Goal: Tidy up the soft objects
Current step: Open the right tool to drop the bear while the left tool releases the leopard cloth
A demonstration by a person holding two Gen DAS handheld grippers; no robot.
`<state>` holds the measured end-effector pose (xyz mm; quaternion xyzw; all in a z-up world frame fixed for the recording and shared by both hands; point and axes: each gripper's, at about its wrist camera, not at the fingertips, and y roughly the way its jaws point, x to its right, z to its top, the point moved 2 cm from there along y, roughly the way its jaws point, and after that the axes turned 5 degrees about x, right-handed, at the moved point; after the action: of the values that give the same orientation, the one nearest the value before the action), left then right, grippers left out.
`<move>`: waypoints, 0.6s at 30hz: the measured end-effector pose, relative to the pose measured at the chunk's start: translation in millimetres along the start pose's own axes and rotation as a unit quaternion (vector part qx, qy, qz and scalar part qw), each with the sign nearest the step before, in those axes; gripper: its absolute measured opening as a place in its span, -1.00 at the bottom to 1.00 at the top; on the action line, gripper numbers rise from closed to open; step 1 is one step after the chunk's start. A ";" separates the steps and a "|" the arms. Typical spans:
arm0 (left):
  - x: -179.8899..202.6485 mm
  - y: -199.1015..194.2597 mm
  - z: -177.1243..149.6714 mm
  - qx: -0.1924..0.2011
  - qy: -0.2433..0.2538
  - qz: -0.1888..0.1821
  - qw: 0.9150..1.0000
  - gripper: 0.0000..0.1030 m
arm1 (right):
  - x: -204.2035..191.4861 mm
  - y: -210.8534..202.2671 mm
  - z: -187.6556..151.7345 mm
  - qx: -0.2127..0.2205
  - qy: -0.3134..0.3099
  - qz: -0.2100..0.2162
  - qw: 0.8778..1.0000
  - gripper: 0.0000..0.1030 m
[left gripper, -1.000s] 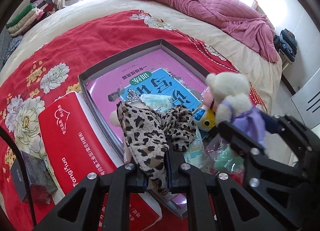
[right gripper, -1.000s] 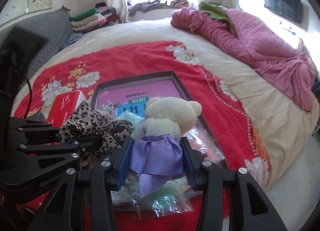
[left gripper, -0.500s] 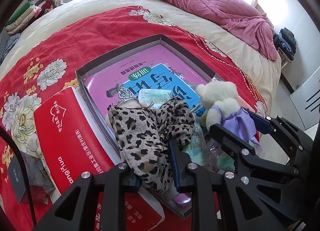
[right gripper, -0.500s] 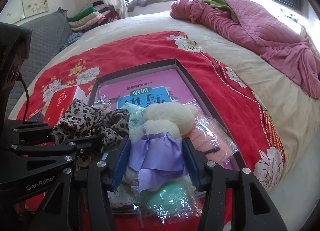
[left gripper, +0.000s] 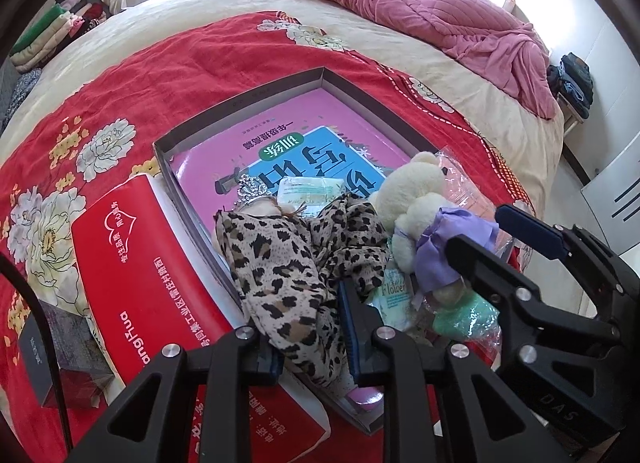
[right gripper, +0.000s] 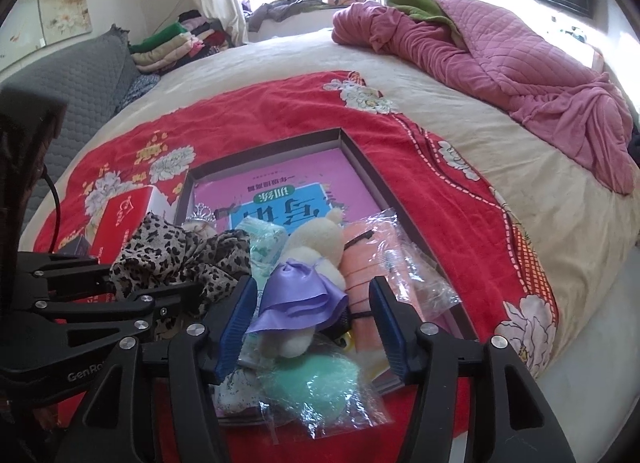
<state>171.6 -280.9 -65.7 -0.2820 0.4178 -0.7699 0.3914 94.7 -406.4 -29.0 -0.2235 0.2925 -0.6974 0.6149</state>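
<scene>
Since a second ago, your right tongs [right gripper: 312, 327] have spread and released the bear [right gripper: 308, 259], now lying in the box [right gripper: 362, 163] among bagged items. Bear between the parted fingers, long axis pointing away from you. Left tongs [left gripper: 310, 327] remain clamped on the scarf [left gripper: 280, 263], draped over the box's near-left edge, beside the bear.

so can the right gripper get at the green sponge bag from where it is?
Probably yes. The right gripper is open around the teddy bear, and the green sponge bag lies just below its fingers, uncovered on top. The bear's feet rest against it, so a grab might catch the bear.
</scene>
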 end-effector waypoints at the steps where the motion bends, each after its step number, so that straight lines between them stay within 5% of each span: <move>1: 0.1 -0.3 -0.1 0.000 0.000 -0.002 1.000 -0.53 | 1.6 -3.2 -0.1 0.002 0.002 -0.004 1.000 0.17; 6: 0.2 -3.8 -0.7 0.004 -0.006 -0.015 1.000 -0.13 | 8.6 -17.1 -0.2 0.012 0.010 -0.022 1.000 0.33; 18: 4.2 -13.8 2.2 0.020 -0.003 -0.009 1.000 0.07 | 31.5 -42.0 -2.9 0.035 0.060 -0.048 0.996 0.36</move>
<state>166.0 -280.6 -52.3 -0.2801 0.3982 -0.7809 0.3915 57.7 -434.1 -4.0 -0.1734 0.2933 -0.7477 0.5699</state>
